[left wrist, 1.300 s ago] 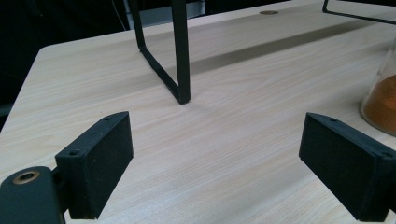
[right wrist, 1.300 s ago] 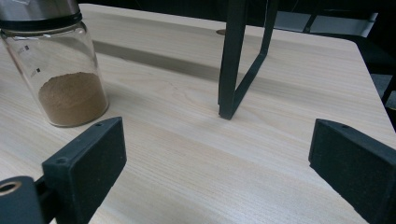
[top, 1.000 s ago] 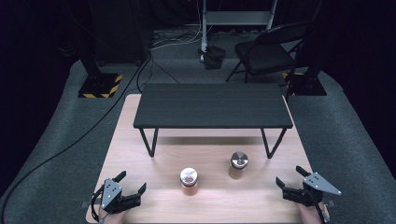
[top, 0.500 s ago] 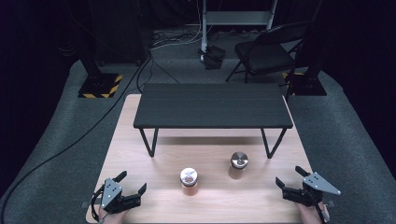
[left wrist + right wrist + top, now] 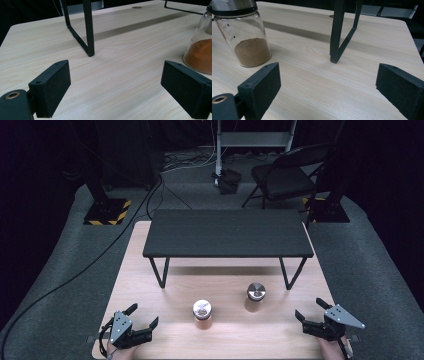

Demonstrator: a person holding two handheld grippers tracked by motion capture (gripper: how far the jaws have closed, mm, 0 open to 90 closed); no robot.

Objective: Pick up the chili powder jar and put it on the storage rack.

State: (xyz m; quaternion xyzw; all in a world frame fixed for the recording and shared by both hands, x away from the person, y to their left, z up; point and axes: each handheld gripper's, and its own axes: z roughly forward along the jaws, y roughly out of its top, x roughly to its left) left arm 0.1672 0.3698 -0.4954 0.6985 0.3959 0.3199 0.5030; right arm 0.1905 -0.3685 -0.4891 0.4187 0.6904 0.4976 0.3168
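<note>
Dark floor and cables surround a pale wooden table with a low black stand on its far half. Two glass jars stand upright in front of the stand: one with orange powder, one with brown powder. The left gripper sits at the near left corner, jaws spread wide, holding nothing. The right gripper sits at the near right corner, likewise spread and empty, well apart from the jars.
</note>
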